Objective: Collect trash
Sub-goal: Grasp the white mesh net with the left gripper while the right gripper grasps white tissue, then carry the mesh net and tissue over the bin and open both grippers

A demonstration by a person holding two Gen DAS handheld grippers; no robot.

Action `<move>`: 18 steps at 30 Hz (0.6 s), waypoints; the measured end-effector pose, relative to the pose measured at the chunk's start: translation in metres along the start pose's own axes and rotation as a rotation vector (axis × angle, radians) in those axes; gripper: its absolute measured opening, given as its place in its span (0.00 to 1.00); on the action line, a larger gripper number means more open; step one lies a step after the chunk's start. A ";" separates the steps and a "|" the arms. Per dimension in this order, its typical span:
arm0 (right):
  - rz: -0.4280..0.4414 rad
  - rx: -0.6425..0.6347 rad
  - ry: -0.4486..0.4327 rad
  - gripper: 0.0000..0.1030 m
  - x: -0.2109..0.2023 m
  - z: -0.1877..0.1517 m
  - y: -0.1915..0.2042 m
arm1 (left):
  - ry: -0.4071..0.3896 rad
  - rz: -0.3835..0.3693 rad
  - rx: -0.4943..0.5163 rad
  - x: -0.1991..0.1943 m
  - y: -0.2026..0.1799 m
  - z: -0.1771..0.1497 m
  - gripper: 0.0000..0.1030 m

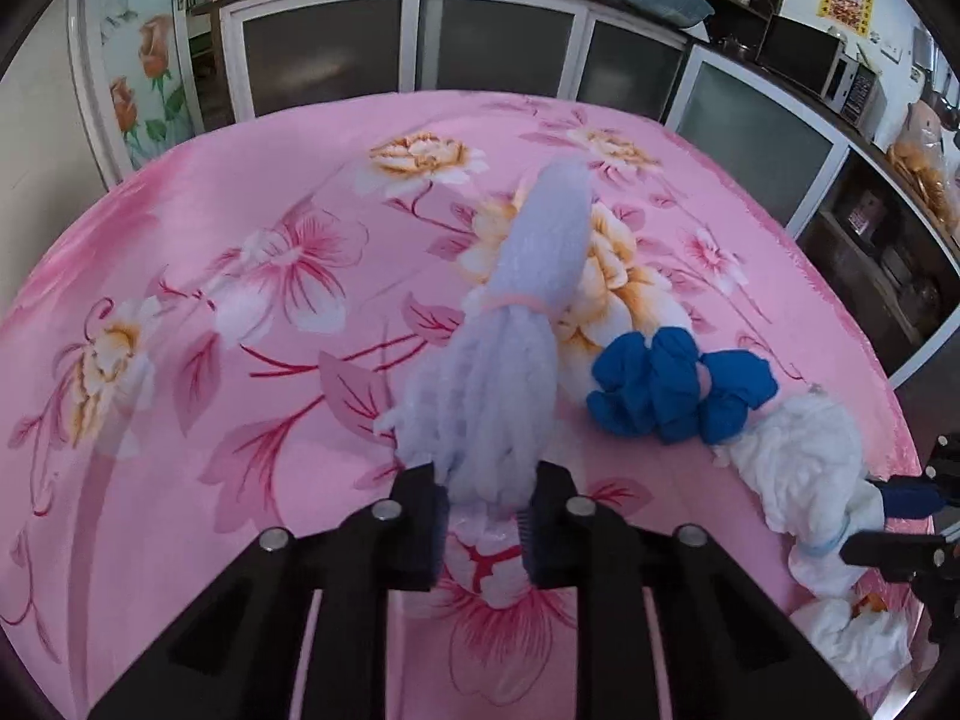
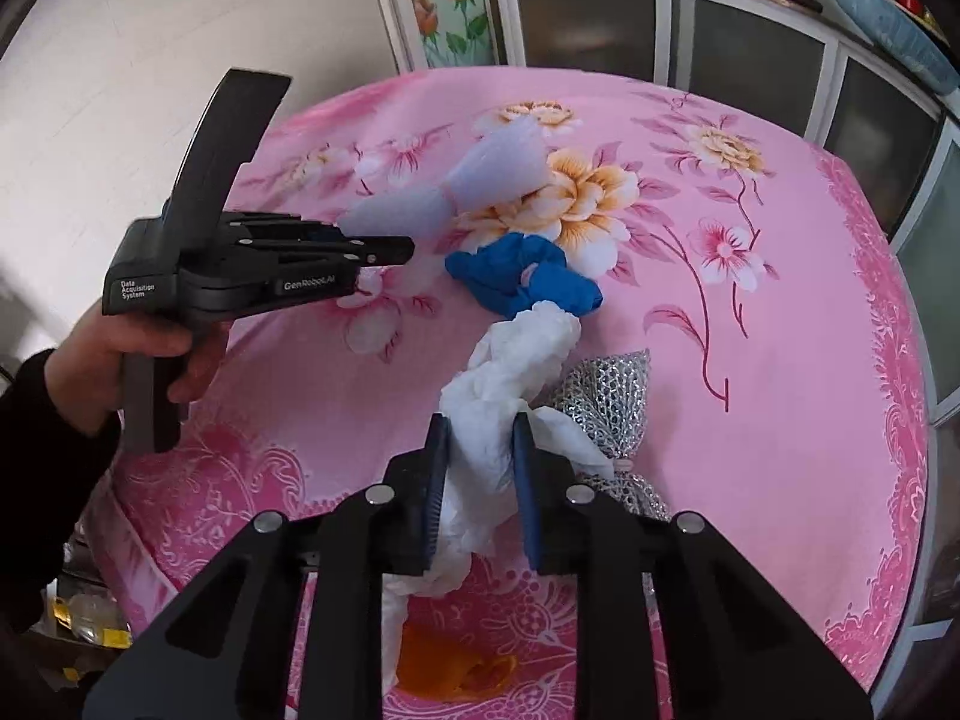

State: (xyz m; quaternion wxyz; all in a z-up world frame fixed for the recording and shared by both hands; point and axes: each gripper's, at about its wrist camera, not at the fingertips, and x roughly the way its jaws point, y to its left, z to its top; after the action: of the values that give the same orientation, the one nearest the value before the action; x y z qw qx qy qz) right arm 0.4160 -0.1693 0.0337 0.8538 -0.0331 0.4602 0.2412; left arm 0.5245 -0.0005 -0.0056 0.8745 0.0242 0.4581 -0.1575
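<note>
Your left gripper [image 1: 483,531] has its fingers clenched on the pale lilac crinkled plastic bag [image 1: 510,324], which lies along the pink floral worktop [image 1: 240,240]. Your right gripper [image 2: 478,495] grips the white crumpled plastic bag [image 2: 498,414], beside a blue scrunched bag [image 2: 522,282] and silver mesh [image 2: 606,396].

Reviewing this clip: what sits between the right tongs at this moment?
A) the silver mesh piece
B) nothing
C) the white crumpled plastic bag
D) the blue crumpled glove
C: in the right wrist view the right tongs close on the white crumpled plastic bag; the blue glove lies beyond, the silver mesh beside.
</note>
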 end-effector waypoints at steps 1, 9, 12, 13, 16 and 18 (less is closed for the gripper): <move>0.004 0.006 -0.015 0.18 -0.003 -0.001 0.000 | -0.016 0.006 0.011 -0.006 -0.001 0.000 0.16; 0.098 0.058 -0.100 0.18 -0.038 -0.001 0.001 | -0.087 -0.014 -0.008 -0.055 0.005 -0.007 0.16; 0.090 0.059 -0.132 0.18 -0.052 -0.002 0.004 | -0.105 -0.025 -0.009 -0.072 0.006 -0.015 0.16; 0.098 0.065 -0.142 0.18 -0.058 -0.002 0.003 | -0.113 -0.033 -0.010 -0.079 0.006 -0.018 0.16; 0.092 0.071 -0.170 0.18 -0.073 -0.004 0.005 | -0.138 -0.048 -0.008 -0.097 0.004 -0.027 0.16; 0.097 0.081 -0.186 0.18 -0.083 -0.005 0.004 | -0.158 -0.057 -0.001 -0.110 0.002 -0.032 0.16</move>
State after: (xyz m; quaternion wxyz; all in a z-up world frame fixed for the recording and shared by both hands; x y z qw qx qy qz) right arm 0.3722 -0.1988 0.0975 0.8808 0.0462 0.3892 0.2657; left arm 0.4413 0.0353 0.0644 0.9031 -0.0017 0.3884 -0.1833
